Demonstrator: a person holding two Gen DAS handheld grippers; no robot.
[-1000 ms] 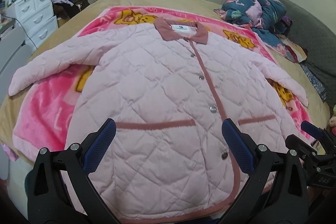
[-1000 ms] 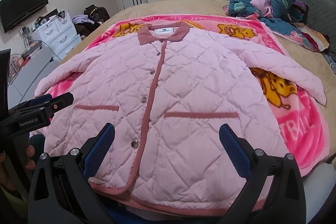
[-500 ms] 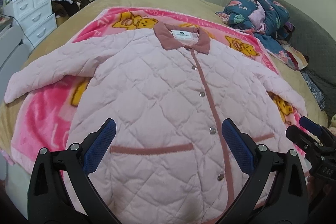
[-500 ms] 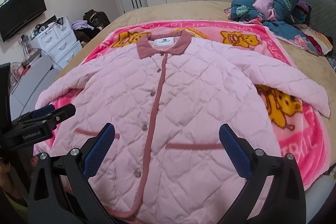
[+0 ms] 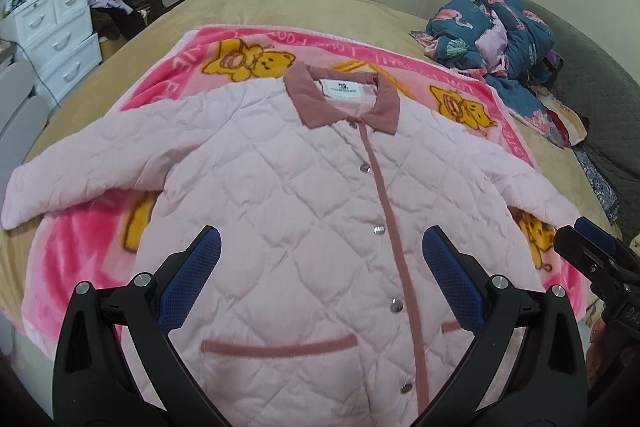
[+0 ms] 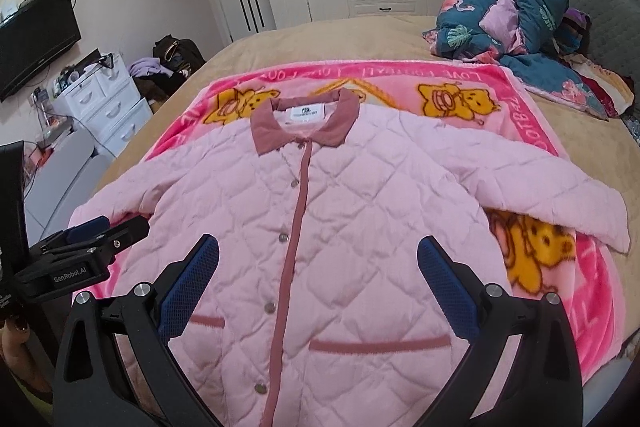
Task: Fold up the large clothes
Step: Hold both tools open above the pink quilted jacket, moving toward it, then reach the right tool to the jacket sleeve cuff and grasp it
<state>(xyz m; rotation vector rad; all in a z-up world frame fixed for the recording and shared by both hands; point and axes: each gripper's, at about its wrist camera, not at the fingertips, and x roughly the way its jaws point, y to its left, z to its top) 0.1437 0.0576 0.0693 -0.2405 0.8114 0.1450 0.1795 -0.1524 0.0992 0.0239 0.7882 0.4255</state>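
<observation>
Left wrist view: bed (image 5: 248,3), pink cartoon blanket (image 5: 72,259) on it, quilted pink jacket (image 5: 280,211) spread flat on the blanket, front up, buttoned. Long axis runs 6 to 12 o'clock, hem nearest, collar (image 5: 344,99) at 12. Sleeves splay out: left sleeve (image 5: 80,171) toward 9 o'clock, right sleeve (image 6: 560,195) toward 3 in the right wrist view. Left gripper (image 5: 320,259) hangs over the lower chest, jaws wide apart, holding nothing. Right gripper (image 6: 316,259) likewise, jaws apart, empty, over the placket (image 6: 296,227). Judgement: each sleeve lies on its own gripper's side, so each hand is nearer its own cuff for the inward fold.
</observation>
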